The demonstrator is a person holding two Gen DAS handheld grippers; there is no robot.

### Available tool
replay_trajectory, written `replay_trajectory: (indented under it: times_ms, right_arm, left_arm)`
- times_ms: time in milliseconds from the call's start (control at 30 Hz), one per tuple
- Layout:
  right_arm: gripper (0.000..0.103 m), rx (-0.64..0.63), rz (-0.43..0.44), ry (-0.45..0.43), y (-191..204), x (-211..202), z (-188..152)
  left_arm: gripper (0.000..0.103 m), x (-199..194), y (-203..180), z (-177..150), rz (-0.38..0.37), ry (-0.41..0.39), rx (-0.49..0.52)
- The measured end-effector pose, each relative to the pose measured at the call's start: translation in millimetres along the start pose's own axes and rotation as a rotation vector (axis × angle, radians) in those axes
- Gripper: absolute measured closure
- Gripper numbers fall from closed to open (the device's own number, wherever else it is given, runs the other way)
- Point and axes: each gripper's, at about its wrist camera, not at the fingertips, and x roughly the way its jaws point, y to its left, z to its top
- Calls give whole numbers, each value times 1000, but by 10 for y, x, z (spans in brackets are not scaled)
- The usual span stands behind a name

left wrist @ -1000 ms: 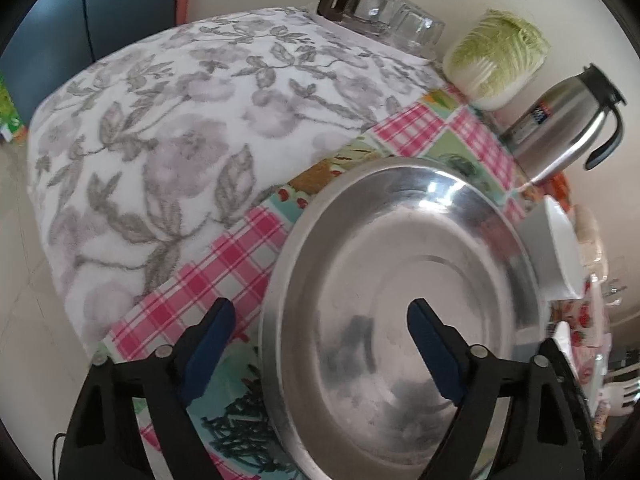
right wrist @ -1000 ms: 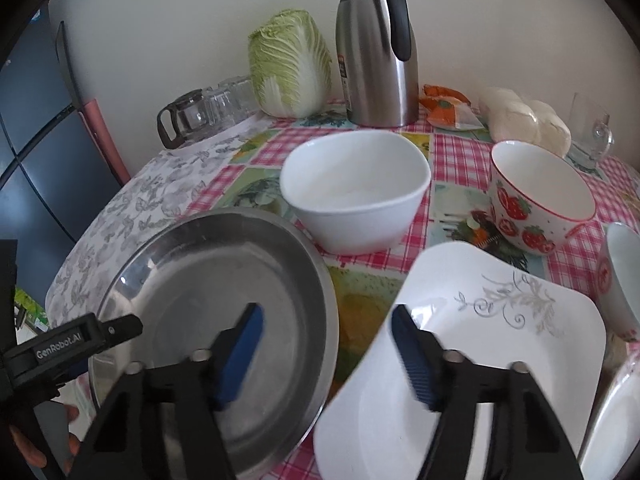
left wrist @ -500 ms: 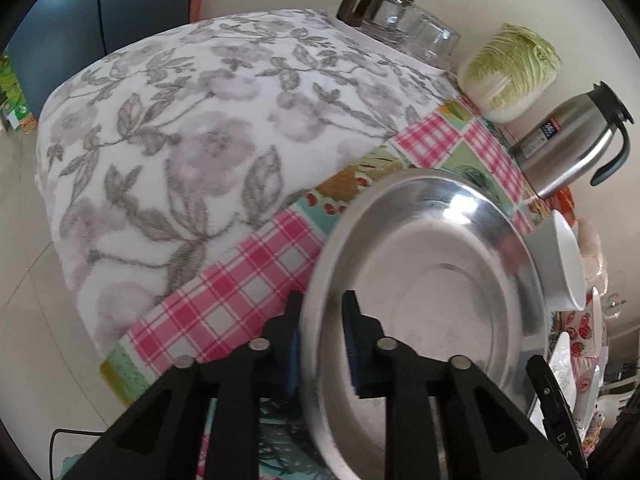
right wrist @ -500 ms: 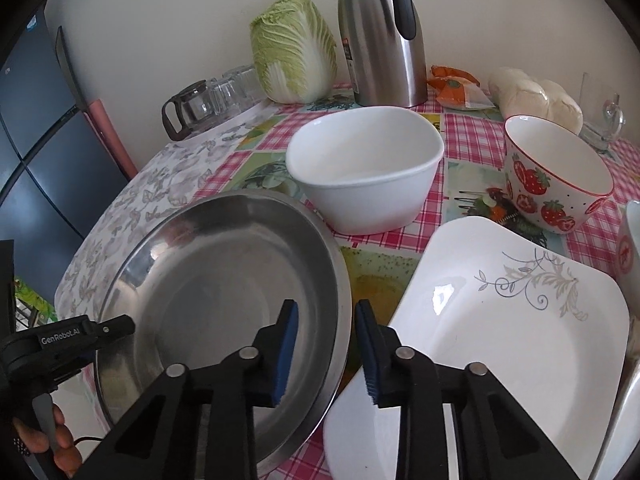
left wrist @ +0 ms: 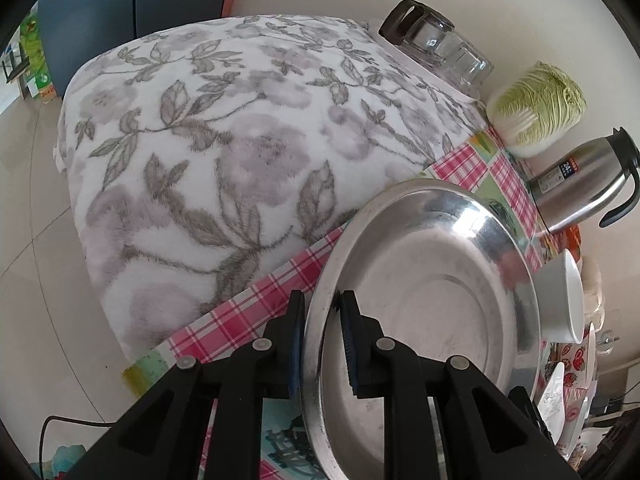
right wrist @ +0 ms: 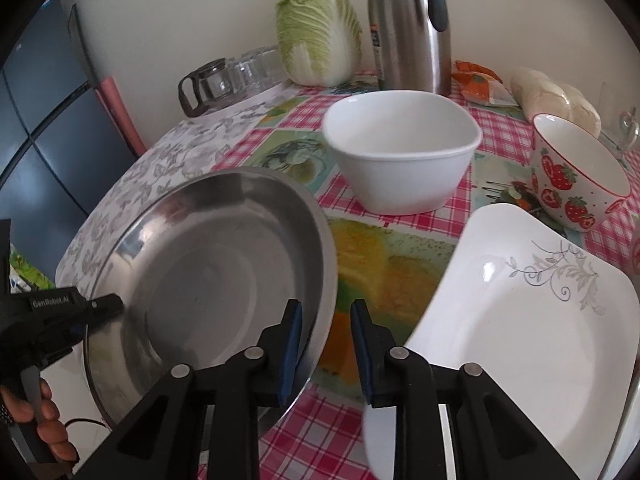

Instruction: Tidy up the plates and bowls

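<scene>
A large steel plate (left wrist: 432, 312) is lifted and tilted over the table's left end. My left gripper (left wrist: 320, 340) is shut on its near-left rim. In the right wrist view the steel plate (right wrist: 208, 272) sits left of centre, and my right gripper (right wrist: 326, 344) is shut on its right rim, one finger inside, one outside. The left gripper (right wrist: 100, 306) shows there at the plate's far-left rim. A white square plate (right wrist: 520, 320) lies to the right. A white bowl (right wrist: 400, 152) and a strawberry bowl (right wrist: 576, 176) stand behind.
A floral blanket (left wrist: 224, 148) covers the table's left part. A glass jug (right wrist: 208, 84), a cabbage (right wrist: 320, 32) and a steel thermos (right wrist: 408, 24) stand along the wall. Food packets (right wrist: 480, 84) and buns (right wrist: 560, 100) lie at the back right.
Both grippers went from open to shut on opposite rims of the steel plate. The plate has risen and tilted off the table.
</scene>
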Motion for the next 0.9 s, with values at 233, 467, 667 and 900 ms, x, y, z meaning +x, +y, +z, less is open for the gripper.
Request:
replay_trajectory:
  times_ms: [233, 467, 667, 900]
  right_arm:
    - [76, -28, -16, -5, 28, 4, -21]
    - [85, -29, 0, 7, 60, -9, 0]
    - [85, -23, 7, 3, 110, -64, 25]
    - [84, -48, 5, -71, 182, -367, 121]
  left_arm:
    - [83, 25, -52, 0, 10, -19, 18]
    - [84, -61, -160, 39, 60, -77, 99]
    - [84, -126, -133, 67, 31, -97, 102]
    - [84, -295, -155, 62, -19, -148, 99]
